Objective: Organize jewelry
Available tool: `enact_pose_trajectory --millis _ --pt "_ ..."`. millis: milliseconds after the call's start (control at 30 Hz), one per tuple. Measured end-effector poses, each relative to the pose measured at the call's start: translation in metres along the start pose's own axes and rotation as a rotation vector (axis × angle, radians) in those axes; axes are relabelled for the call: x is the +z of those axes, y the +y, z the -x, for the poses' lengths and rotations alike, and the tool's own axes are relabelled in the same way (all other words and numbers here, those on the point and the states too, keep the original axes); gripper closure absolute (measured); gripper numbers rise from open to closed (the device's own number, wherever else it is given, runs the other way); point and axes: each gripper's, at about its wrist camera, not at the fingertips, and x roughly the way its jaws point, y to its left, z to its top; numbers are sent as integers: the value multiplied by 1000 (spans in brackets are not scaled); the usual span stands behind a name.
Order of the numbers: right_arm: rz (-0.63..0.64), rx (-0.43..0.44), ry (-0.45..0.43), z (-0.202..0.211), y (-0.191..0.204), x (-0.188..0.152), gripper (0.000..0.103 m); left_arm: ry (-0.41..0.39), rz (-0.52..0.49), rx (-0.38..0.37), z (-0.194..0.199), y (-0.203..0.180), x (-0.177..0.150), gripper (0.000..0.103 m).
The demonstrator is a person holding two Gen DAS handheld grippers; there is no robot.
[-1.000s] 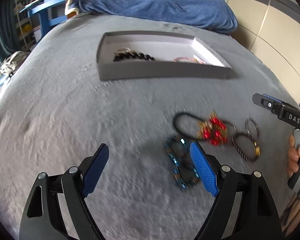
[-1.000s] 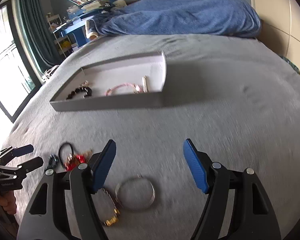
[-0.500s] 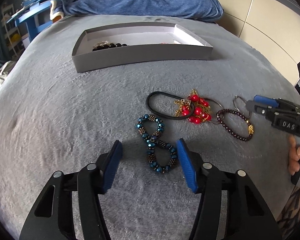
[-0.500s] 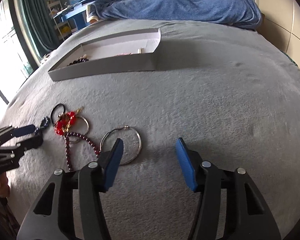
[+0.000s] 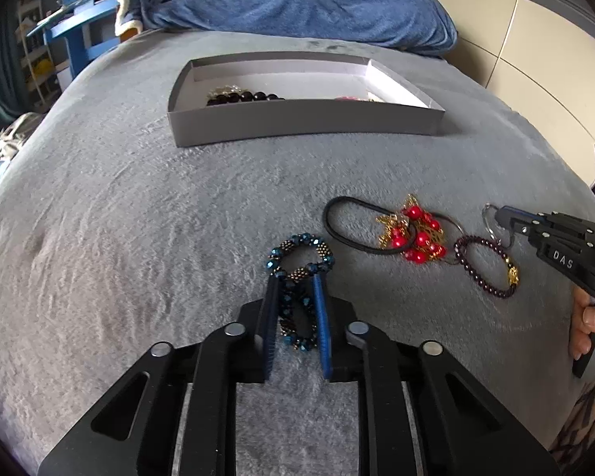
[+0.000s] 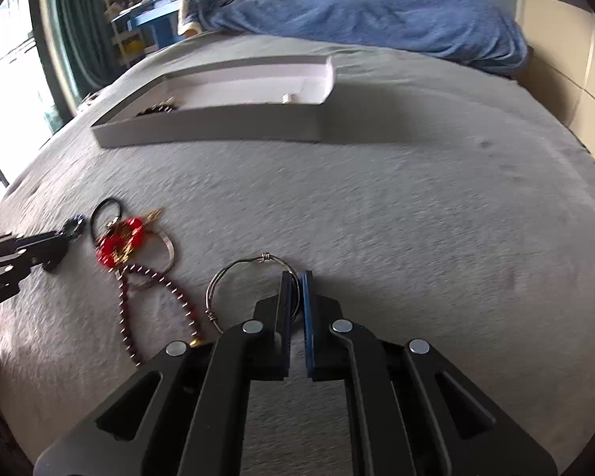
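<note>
In the lower middle, the twisted blue bead bracelet (image 5: 297, 277) is being squeezed by the closing left gripper (image 5: 297, 301). The thin silver wire hoop (image 6: 234, 277) seems pinched by the clenched right gripper (image 6: 295, 301), likely for carrying to the grey cardboard tray (image 5: 297, 119) at the top.

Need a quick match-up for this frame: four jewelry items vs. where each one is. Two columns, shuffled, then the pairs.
1. blue beaded bracelet
2. thin wire hoop
3. black beaded bracelet
4. red bead cluster

A. inside the grey tray
B. between the right gripper pads
C. loose on the blanket
D. between the closing left gripper pads

Pairs: 1-D, 2-B, 3-A, 4-C
</note>
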Motion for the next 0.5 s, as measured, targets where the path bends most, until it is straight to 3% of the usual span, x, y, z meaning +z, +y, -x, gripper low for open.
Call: enact_pose_trajectory --millis 133,267,333,400,500 --pt "-74 -25 -7 2 -19 2 98 -6 8 7 0 3 2 88" --pt "-127 5 1 3 -28 1 95 5 6 10 -2 1 1 86" --pt "-131 25 -7 6 -27 1 74 10 2 7 -3 0 1 82" --pt "-125 39 -10 8 -22 2 64 13 -1 8 -4 -1 0 82" --pt "-111 59 -3 7 -17 2 57 16 0 4 -4 -1 0 79"
